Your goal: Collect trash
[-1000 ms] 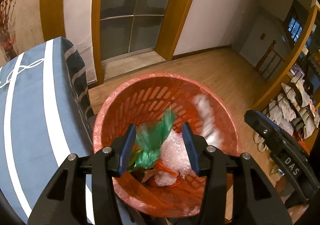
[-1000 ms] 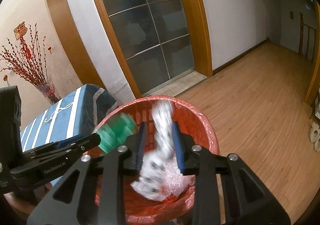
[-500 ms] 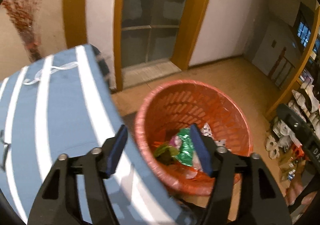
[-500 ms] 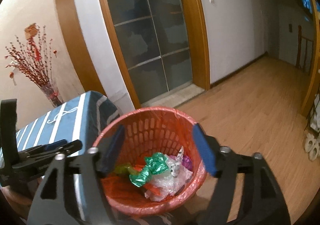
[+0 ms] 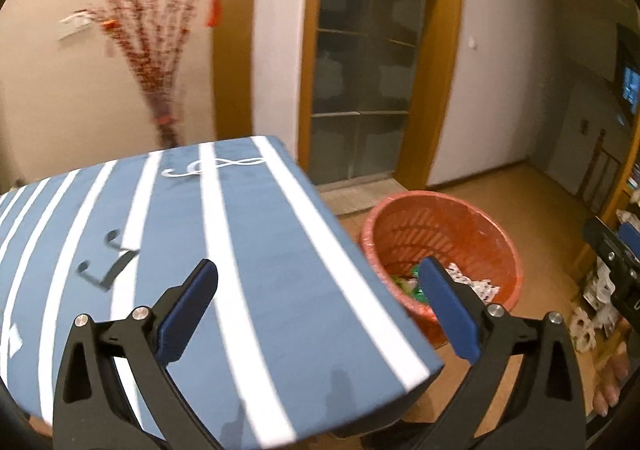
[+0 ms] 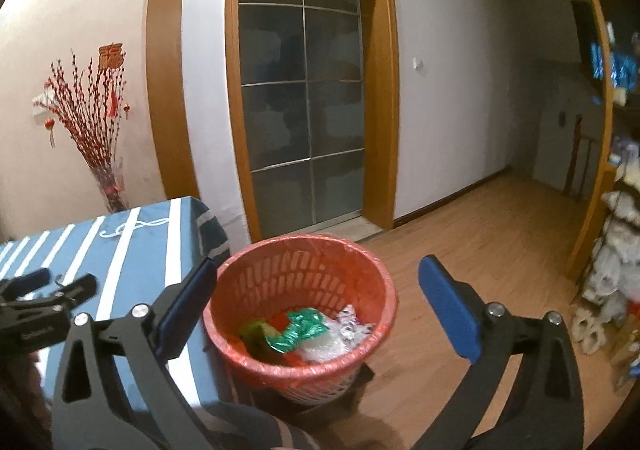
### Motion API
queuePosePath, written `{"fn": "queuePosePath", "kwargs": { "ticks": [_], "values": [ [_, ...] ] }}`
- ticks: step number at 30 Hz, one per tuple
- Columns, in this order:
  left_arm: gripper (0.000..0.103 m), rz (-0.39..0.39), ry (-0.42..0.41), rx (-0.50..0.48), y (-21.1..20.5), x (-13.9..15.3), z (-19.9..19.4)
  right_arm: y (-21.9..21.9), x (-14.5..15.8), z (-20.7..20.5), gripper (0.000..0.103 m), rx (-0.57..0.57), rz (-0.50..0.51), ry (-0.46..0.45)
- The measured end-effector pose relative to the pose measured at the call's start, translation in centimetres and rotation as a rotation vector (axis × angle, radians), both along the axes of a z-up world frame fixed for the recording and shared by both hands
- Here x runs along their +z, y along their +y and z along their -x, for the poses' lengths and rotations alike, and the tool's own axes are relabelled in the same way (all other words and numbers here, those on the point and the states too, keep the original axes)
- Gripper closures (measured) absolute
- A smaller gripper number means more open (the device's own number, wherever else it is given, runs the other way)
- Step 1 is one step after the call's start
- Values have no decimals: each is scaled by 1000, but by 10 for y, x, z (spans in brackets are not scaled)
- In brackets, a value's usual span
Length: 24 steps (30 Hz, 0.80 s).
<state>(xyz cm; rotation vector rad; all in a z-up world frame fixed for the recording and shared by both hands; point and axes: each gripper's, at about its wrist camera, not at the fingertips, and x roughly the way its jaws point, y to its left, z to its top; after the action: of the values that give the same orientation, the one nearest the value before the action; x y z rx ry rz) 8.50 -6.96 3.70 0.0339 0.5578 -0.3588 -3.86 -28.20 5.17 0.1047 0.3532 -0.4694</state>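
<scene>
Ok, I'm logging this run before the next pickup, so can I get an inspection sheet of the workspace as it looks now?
Surface: blue cloth with white stripes covers the table; a small dark hook-like item lies on it, too blurred to identify.
Job's things: orange slotted plastic basket on the floor beside the table, holding a green crinkled wrapper, clear plastic film and other scraps.
Clutter: nothing seen beyond that item.
Grippers: left gripper and right gripper both opening, nothing between the jaws.
Cables: nothing seen.
Surroundings: wooden floor, glass-panelled door, red branch decoration.

Basket (image 5: pixel 496 246) partly hidden behind table (image 5: pixel 280 250)
</scene>
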Motion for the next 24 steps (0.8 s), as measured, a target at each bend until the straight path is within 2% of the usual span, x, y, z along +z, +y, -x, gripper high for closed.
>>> {"fn": "queuePosePath", "kwargs": {
  "ticks": [3, 10, 24],
  "values": [
    [4, -1, -33, 51, 12, 2, 15, 18, 0, 11, 4, -17, 44, 6],
    [4, -39, -138, 144, 34, 2, 57, 45, -8, 40, 4, -13, 39, -19],
    [3, -13, -188, 242, 65, -10, 104, 87, -19, 72, 4, 39, 59, -5]
  ]
}}
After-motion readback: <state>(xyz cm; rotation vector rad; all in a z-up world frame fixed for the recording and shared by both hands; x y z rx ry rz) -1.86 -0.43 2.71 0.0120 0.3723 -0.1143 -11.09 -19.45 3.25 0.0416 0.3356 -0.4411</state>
